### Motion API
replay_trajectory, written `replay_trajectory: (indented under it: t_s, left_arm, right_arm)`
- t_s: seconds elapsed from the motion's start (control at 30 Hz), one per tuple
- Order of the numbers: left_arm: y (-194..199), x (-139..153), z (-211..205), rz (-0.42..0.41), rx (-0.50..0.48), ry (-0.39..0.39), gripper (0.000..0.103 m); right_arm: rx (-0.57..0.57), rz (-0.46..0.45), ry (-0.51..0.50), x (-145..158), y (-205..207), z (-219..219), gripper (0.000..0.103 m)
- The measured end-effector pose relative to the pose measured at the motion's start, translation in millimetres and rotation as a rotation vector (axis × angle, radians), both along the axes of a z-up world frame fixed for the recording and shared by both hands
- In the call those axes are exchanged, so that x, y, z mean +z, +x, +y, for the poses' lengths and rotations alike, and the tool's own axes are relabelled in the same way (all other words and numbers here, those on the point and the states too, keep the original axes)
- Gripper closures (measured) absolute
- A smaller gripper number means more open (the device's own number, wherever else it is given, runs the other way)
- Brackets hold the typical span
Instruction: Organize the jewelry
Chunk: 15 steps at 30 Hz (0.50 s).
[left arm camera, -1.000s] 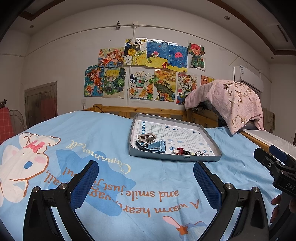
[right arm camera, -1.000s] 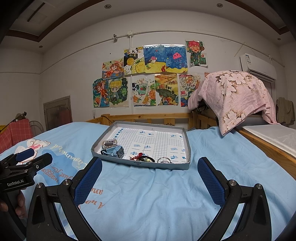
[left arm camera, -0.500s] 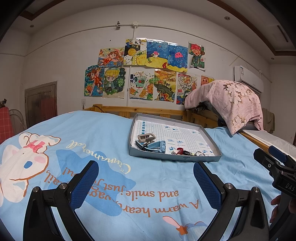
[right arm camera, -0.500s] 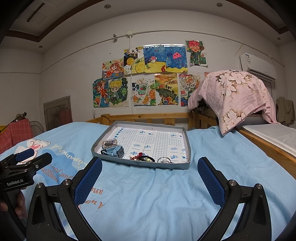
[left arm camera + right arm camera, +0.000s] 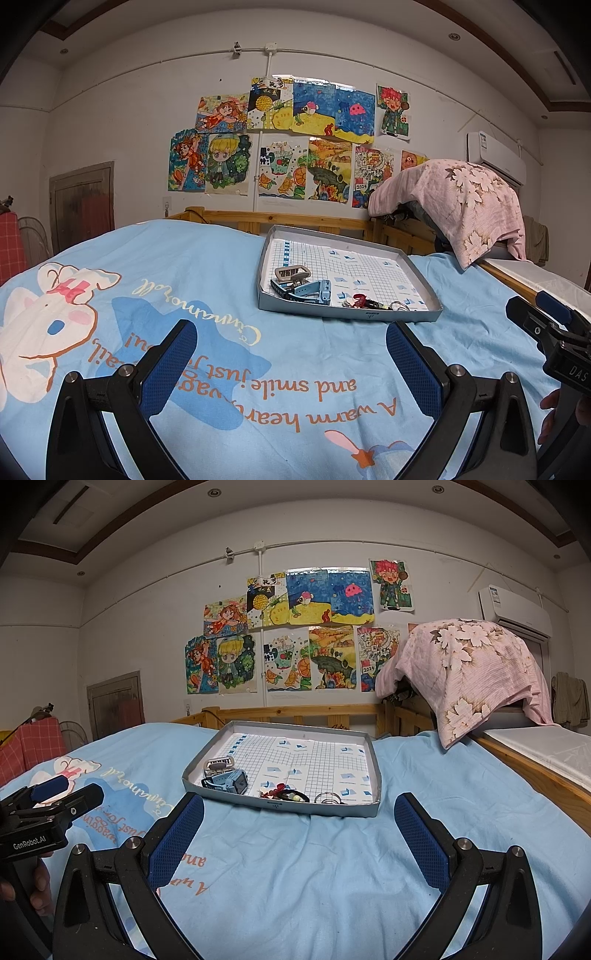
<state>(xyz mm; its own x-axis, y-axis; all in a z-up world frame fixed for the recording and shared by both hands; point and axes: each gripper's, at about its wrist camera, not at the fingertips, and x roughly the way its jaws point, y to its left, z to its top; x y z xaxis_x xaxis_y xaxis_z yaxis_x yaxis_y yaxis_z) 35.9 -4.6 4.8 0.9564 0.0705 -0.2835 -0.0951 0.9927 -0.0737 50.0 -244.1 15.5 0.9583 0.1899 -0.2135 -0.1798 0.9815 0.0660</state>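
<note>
A grey cardboard tray point(image 5: 343, 313) point(image 5: 284, 806) with a grid-paper lining lies on the blue bedspread. In its near part lie a beige hair clip point(image 5: 291, 273) point(image 5: 219, 763), a blue watch point(image 5: 312, 290) point(image 5: 231, 781), a red-and-black bracelet point(image 5: 362, 301) point(image 5: 284, 794) and a metal ring point(image 5: 399, 305) point(image 5: 328, 797). My left gripper point(image 5: 291, 363) is open and empty, well short of the tray. My right gripper point(image 5: 299, 834) is open and empty, just short of the tray's front wall.
The bedspread point(image 5: 184, 295) carries a rabbit print and orange lettering. A wooden bed rail point(image 5: 295, 712) runs behind the tray. A pink floral cloth point(image 5: 469, 672) covers a heap at the right. The other gripper shows at each view's edge point(image 5: 546, 325) point(image 5: 48, 812).
</note>
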Motion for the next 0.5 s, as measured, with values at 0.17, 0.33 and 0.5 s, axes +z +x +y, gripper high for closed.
replay_trajectory:
  t_s: [0.17, 0.33, 0.5]
  left_arm:
    - [0.3, 0.1, -0.5, -0.001, 0.001, 0.0, 0.0]
    - [0.3, 0.1, -0.4, 0.0, 0.001, 0.0, 0.0]
    - [0.3, -0.1, 0.1, 0.002, -0.002, -0.005, 0.0]
  right_arm:
    - [0.001, 0.001, 0.0, -0.1, -0.5, 0.2, 0.002]
    - [0.0, 0.001, 0.0, 0.2, -0.1, 0.4, 0.002]
    - [0.0, 0.001, 0.001, 0.3, 0.0, 0.3, 0.002]
